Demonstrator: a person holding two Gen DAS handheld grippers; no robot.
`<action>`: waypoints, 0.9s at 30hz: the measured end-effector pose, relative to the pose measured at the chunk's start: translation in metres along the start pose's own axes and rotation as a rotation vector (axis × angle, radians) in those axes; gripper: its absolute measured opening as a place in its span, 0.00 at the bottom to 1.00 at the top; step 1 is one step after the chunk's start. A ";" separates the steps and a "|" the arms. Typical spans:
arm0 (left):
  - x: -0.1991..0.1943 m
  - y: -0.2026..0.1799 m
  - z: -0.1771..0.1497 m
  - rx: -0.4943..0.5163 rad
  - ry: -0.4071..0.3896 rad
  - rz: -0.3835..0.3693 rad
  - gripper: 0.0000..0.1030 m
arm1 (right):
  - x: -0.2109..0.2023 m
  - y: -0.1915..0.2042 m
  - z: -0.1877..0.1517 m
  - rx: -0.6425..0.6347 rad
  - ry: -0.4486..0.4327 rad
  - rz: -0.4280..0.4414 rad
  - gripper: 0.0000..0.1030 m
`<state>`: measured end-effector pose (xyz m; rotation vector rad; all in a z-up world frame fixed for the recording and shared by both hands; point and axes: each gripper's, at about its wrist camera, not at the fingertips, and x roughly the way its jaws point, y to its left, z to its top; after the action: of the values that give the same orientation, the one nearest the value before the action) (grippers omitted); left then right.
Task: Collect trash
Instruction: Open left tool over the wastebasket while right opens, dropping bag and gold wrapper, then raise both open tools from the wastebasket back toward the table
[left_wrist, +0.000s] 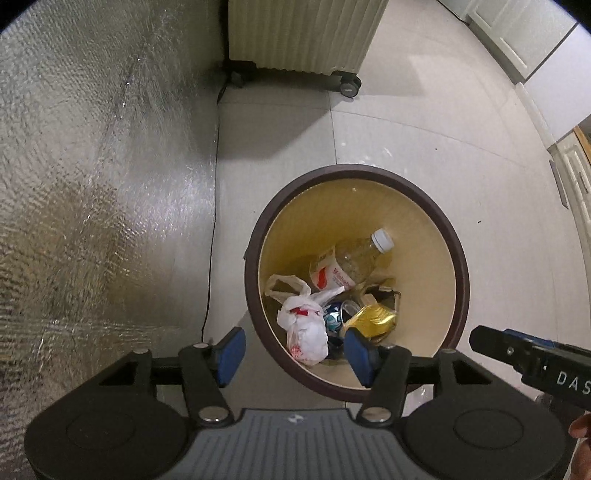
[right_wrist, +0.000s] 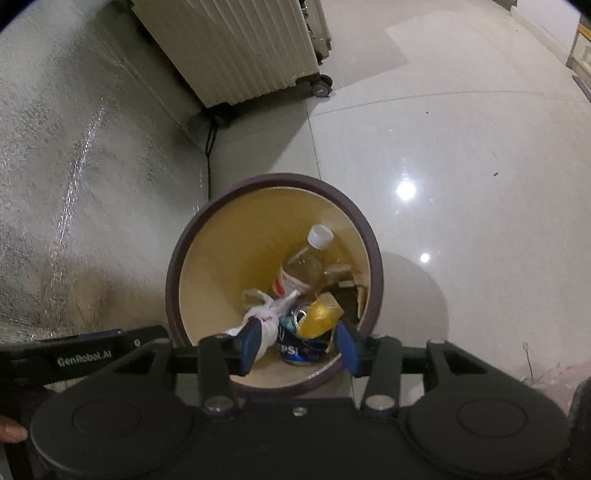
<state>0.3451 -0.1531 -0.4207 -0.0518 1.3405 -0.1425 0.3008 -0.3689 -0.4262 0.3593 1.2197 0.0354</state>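
Left gripper (left_wrist: 295, 354) hangs over the near rim of the bin (left_wrist: 452, 236), pointing steeply down, jaws apart with nothing between the blue pads. Silver foil mat (left_wrist: 92, 184) covers the floor at far left; a ribbed cream suitcase (left_wrist: 299, 33) on wheels stands behind the bin.

Bin sits on pale floor tile (left_wrist: 406, 129), brown rim, cream inside. Contents, left to right in the left wrist view:
- white plastic bag (left_wrist: 304, 328), knotted, loose handle loop. Soft and light; the knot or loop gives the surest hold, since the body would only squash.
- blue drink can (right_wrist: 299, 349), partly buried. Light, smooth-sided, dents easily; grip across the body.
- gold wrapper (left_wrist: 373, 317), crumpled. Near weightless, slick; pinch a fold.
- clear bottle (left_wrist: 354, 258), white cap, leaning on the far wall. Looks empty, though hard to be sure at this angle. Stiff but round and slippery; take it at the neck below the cap.
- brown cardboard scraps (right_wrist: 351, 284) against the right wall.

Right gripper (right_wrist: 297, 349) hovers over the same bin, jaws parted, holding nothing; the can and bag show between the pads but lie well below. Its black body enters the left wrist view at the right edge. No loose trash shows plainly on the floor.
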 end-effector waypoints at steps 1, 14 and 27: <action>-0.001 -0.001 -0.001 0.003 0.002 -0.001 0.64 | -0.002 -0.002 -0.002 0.004 0.002 0.000 0.45; -0.027 -0.006 -0.015 0.027 -0.004 0.019 0.97 | -0.032 -0.003 -0.013 -0.010 -0.035 -0.010 0.69; -0.063 -0.001 -0.029 0.039 -0.047 0.011 1.00 | -0.064 0.004 -0.023 -0.074 -0.082 -0.067 1.00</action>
<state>0.3031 -0.1444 -0.3661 -0.0144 1.2906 -0.1573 0.2579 -0.3729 -0.3739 0.2531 1.1452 0.0081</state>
